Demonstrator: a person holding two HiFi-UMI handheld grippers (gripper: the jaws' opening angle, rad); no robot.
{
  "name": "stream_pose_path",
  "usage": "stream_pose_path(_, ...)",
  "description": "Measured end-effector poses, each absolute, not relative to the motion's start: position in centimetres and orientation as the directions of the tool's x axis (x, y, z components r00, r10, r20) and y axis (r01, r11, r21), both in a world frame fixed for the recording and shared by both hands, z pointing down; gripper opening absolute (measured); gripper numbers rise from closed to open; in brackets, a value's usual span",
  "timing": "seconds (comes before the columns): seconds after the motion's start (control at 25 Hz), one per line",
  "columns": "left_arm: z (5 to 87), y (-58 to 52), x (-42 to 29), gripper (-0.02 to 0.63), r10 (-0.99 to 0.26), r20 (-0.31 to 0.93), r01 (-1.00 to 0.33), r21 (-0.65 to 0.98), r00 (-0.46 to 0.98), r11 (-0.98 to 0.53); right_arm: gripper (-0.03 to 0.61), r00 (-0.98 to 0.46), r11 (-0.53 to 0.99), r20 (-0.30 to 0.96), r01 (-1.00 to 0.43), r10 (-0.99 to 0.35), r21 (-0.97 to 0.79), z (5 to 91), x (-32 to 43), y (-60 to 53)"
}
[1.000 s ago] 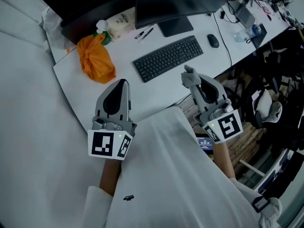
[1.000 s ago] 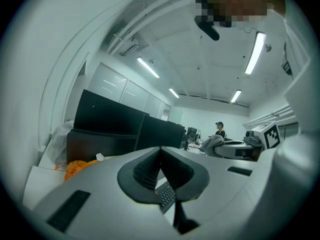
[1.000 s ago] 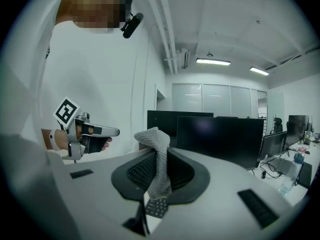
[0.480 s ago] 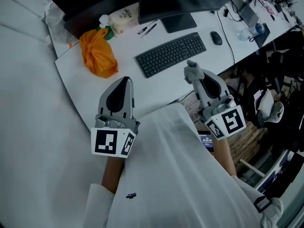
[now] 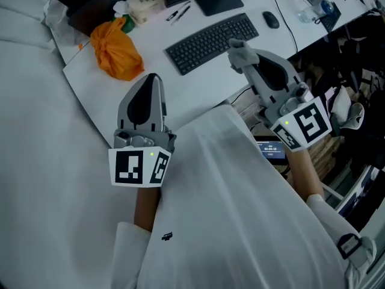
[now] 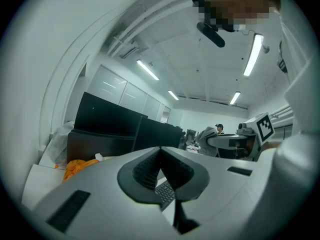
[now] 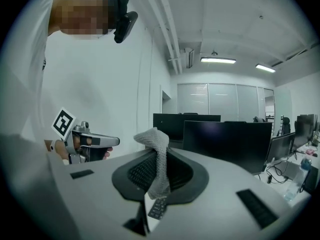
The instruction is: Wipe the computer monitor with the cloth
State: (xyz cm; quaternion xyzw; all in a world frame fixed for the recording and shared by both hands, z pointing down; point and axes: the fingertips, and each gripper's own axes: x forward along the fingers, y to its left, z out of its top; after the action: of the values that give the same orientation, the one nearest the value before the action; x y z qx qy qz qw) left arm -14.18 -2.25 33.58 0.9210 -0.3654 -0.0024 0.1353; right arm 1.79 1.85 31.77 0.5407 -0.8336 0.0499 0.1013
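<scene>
Clamping cloth (image 7: pixel 156 156), right gripper (image 5: pixel 243 55) moved nearer keyboard (image 5: pixel 207 36).

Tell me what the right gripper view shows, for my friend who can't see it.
The right gripper pinches a grey mesh cloth between its shut jaws. Behind it stand dark computer monitors, and the left gripper shows at the left.
</scene>
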Motion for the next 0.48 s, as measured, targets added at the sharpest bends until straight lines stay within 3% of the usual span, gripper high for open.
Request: stream_pose_path(0.48, 34.0, -1.1, -14.1, 0.018, -0.667, 0.121, -0.673, 0.248, 0.735, -0.697, 0.038, -0.351, 0.356, 0.200, -0.934, -0.915, -0.011, 32.5, 2.3, 2.0)
